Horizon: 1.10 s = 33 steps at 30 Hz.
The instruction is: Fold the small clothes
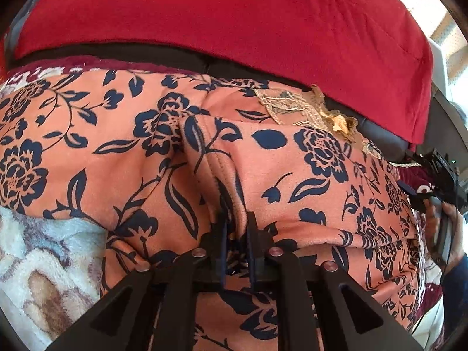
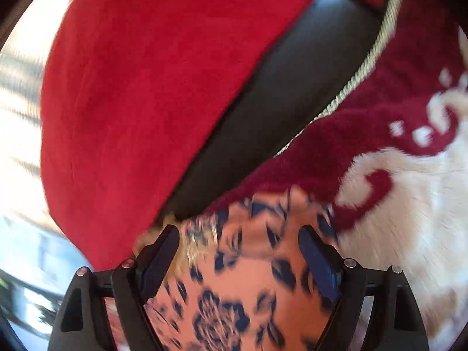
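Observation:
A salmon-orange garment with a dark blue flower print [image 1: 280, 169] lies spread on a fleece blanket, with gold lace trim [image 1: 295, 108] at its far edge. My left gripper [image 1: 237, 219] is shut on a raised fold of this floral garment near the middle. In the right wrist view the same garment [image 2: 248, 275] lies under my right gripper [image 2: 239, 234], whose jaws stand wide apart over the cloth near its lace edge. That view is blurred by motion. The right gripper also shows at the right edge of the left wrist view [image 1: 438, 175].
A red cushion [image 1: 234, 17] lies on a dark leather seat edge [image 2: 278, 111] behind the garment. A maroon and cream fleece blanket [image 2: 409, 175] covers the surface; it also shows at lower left in the left wrist view [image 1: 38, 263].

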Each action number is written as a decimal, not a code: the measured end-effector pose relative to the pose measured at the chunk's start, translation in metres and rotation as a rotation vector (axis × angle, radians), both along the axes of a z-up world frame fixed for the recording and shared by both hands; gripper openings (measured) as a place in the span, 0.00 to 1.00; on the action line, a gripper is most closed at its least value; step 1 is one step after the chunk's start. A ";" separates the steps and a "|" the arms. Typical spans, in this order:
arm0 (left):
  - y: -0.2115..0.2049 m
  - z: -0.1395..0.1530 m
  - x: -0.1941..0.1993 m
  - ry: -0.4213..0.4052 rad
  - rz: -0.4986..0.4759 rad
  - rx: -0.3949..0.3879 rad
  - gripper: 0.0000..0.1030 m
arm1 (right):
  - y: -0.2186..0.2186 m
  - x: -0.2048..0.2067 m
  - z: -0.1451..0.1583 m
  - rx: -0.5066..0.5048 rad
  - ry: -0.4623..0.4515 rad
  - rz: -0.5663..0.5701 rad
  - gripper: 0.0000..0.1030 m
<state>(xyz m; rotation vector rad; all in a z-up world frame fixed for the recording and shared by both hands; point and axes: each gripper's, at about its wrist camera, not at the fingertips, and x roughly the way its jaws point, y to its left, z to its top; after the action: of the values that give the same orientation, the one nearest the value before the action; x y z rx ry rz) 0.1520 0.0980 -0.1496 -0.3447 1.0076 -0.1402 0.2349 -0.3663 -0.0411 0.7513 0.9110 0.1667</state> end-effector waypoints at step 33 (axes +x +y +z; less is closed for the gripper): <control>0.389 -0.009 -0.120 -0.044 1.048 -0.405 0.02 | 0.138 -0.153 -0.058 -0.476 -0.212 0.328 0.99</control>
<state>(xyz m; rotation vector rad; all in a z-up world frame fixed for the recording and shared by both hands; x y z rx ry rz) 0.0319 0.4865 -0.1583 -1.1879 0.6446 0.6034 0.0819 -0.2283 -0.0994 0.1360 0.8225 0.2988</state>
